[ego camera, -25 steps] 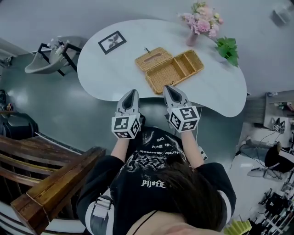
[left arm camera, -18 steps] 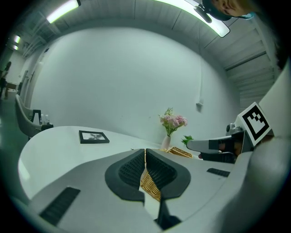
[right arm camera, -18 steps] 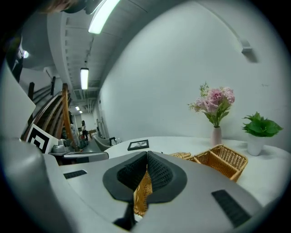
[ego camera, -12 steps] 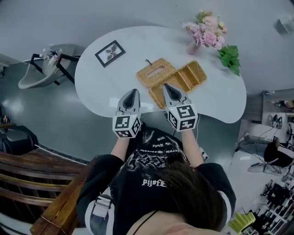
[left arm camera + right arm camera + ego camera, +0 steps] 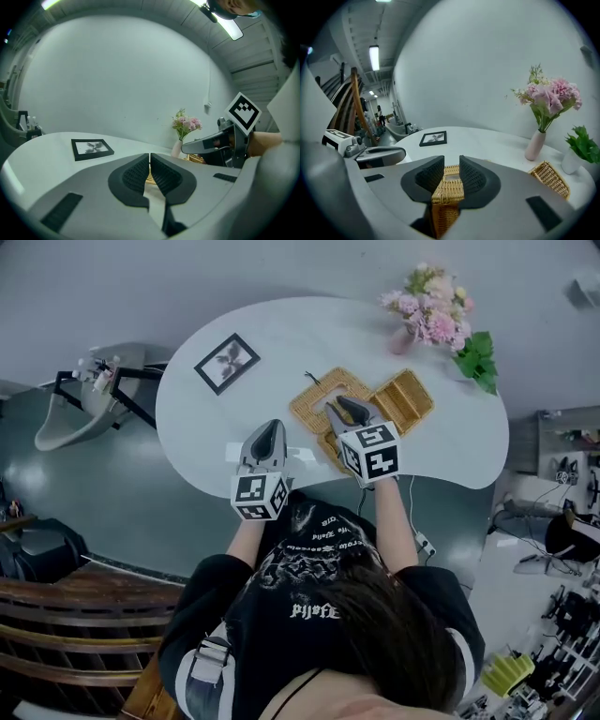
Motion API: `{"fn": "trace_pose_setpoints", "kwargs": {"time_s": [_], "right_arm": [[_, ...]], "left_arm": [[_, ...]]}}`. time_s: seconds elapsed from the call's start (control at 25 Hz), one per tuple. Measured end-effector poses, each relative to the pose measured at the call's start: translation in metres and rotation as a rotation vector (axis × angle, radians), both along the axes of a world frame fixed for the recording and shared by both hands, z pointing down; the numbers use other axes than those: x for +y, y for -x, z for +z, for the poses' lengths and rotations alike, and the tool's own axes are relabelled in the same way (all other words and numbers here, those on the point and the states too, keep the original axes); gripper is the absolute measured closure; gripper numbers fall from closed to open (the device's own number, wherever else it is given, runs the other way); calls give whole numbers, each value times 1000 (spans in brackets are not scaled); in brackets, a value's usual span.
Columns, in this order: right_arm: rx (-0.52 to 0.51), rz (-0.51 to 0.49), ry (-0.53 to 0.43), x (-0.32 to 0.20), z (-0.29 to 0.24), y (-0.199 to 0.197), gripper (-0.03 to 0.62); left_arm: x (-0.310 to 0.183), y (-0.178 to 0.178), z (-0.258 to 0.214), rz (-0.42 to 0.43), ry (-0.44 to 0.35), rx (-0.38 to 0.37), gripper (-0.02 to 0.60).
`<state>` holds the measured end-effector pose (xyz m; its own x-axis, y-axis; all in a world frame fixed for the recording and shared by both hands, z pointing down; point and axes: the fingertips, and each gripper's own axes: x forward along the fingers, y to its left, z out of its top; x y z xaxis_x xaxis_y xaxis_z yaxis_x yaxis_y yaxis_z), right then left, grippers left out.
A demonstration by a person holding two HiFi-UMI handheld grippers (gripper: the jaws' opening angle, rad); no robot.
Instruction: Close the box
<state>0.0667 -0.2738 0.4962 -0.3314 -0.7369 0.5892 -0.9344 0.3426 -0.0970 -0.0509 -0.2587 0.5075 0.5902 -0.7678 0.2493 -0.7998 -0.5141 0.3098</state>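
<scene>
The box (image 5: 405, 397) sat open on the white table (image 5: 206, 418), toward its far right part, with its lid (image 5: 314, 397) lying flat beside it on the left. From the head view I could see both halves at once, and my right gripper (image 5: 342, 406) hung over the place where lid and box met, covering the near part of the lid. The right gripper view showed me what the head view could not. Its jaws stood apart, having just been opening, and wicker showed in the gap between the pads. The pads did not press on it. That view also showed one end of the box off to the right, with the flowers (image 5: 551, 96) and the plant (image 5: 583, 145) behind it.

My left gripper (image 5: 267, 427) was to the left of the lid, over the table's near edge and apart from the wicker. The left gripper view showed its jaws together with nothing between them, only a thin strip of wicker beyond the tips, and the right gripper reaching in from the right side. The frame (image 5: 227, 363) lay well to the left on the table.
</scene>
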Motion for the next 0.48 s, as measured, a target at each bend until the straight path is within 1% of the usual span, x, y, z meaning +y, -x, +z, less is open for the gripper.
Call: {"fn": "trace_pose_setpoints", "kwargs": {"time_s": [0.12, 0.2, 0.32, 0.48], "right_arm": [[5, 6, 45, -17, 6, 4, 466], [40, -14, 57, -28, 7, 8, 445], [78, -48, 76, -44, 11, 12, 445], [59, -108, 151, -63, 24, 23, 433]], "left_arm": [[-13, 3, 1, 19, 4, 7, 554], [-20, 6, 0, 28, -2, 7, 554], [-25, 14, 1, 12, 7, 14, 554], [-32, 17, 6, -17, 21, 20, 554]]}}
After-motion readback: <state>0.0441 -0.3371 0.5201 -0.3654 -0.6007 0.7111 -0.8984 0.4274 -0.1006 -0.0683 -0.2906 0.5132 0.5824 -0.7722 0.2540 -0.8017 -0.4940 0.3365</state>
